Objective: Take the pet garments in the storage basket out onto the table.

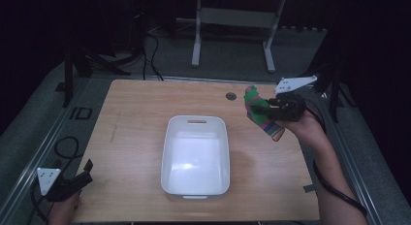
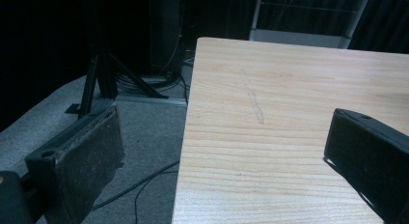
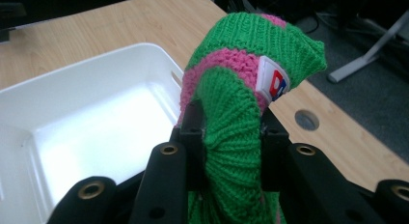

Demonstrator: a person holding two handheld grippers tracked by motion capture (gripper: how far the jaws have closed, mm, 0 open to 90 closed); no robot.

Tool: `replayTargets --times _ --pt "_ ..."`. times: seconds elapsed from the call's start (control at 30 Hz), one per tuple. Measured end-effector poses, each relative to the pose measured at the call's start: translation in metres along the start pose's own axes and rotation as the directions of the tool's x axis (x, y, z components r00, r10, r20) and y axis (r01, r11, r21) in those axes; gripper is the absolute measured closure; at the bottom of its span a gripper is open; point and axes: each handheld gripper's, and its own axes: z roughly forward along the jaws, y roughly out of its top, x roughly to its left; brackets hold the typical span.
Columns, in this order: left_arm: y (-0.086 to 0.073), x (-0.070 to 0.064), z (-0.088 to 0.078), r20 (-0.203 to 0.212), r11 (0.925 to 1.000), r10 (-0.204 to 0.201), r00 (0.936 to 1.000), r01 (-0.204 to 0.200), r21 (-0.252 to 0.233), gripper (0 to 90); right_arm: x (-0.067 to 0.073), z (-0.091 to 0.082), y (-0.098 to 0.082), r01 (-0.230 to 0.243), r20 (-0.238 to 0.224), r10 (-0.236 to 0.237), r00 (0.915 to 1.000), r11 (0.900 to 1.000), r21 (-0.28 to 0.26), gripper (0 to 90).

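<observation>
Item in hand: knitted sock (image 3: 241,113), green with pink bands, pinched between our right gripper (image 3: 230,132) fingers and lifted clear of the table, not yet in the white bin (image 1: 195,157) beside; left gripper (image 2: 226,161) released, idle

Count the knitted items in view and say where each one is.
1. A green-and-pink striped knitted sock is clamped between the jaws of the right gripper, held above the wooden table, to the right of the white plastic bin. Nothing knitted lies in the bin.
</observation>
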Motion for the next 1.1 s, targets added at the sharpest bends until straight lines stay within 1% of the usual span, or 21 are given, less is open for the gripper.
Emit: replayTargets --times 0.1,0.23,0.27,0.33,0.43,0.47,0.57,0.63,0.7,0.77,0.87,0.97,1.1 --pt "0.0 0.0 0.0 0.0 1.0 -0.001 1.0 0.001 0.001 0.9 -0.007 0.009 -0.012 -0.031 -0.02 0.031 0.9993 0.999 0.012 71.1" --pt "0.0 0.0 0.0 0.001 1.0 -0.001 1.0 0.001 0.001 0.9 -0.009 0.027 -0.029 -0.042 -0.002 0.042 0.9991 0.998 0.041 71.1" --pt "0.0 0.0 0.0 0.0 1.0 0.002 1.0 -0.002 0.001 1.0 -0.009 0.031 -0.033 -0.049 0.002 0.048 0.9988 0.998 0.041 71.0" --pt "0.0 0.0 0.0 0.001 1.0 0.002 1.0 -0.002 0.001 0.9 -0.011 0.04 -0.042 -0.07 -0.007 0.07 0.9975 0.997 0.031 71.1" --pt "0.0 0.0 0.0 0.001 1.0 0.002 1.0 -0.002 0.001 0.9 -0.012 0.051 -0.053 -0.092 -0.008 0.092 0.9957 0.995 0.032 71.1" --pt "0.0 0.0 0.0 0.002 1.0 0.003 1.0 -0.003 0.001 0.9 -0.012 0.055 -0.057 -0.1 -0.013 0.101 0.9948 0.994 0.037 71.1" --pt "0.0 0.0 0.0 0.002 1.0 0.002 1.0 -0.002 0.001 0.9 -0.014 0.07 -0.071 -0.122 -0.01 0.123 0.9924 0.991 0.06 71.0" --pt "0.0 0.0 0.0 0.003 1.0 0.005 1.0 -0.005 0.001 0.9 -0.014 0.078 -0.08 -0.135 -0.003 0.136 0.9907 0.989 0.066 71.0" --pt "0.0 0.0 0.0 0.003 1.0 0.005 1.0 -0.005 0.0 0.9 -0.013 0.086 -0.09 -0.149 -0.006 0.15 0.9887 0.986 0.076 71.1" --pt "0.0 0.0 0.0 0.003 1.0 0.004 1.0 -0.004 0.0 0.9 -0.014 0.094 -0.101 -0.178 -0.013 0.179 0.9837 0.981 0.084 71.0" --pt "0.0 0.0 0.0 0.003 1.0 0.007 1.0 -0.007 0.002 0.9 -0.015 0.103 -0.115 -0.206 -0.023 0.21 0.9775 0.974 0.095 71.0" --pt "0.0 0.0 0.0 0.002 1.0 0.009 1.0 -0.009 0.001 0.9 -0.014 0.114 -0.125 -0.219 -0.03 0.224 0.9742 0.968 0.122 71.0" --pt "0.0 -0.001 0.0 0.002 0.9999 0.013 0.9999 -0.013 0.003 0.9 -0.013 0.127 -0.136 -0.227 -0.017 0.232 0.9725 0.962 0.152 70.8"
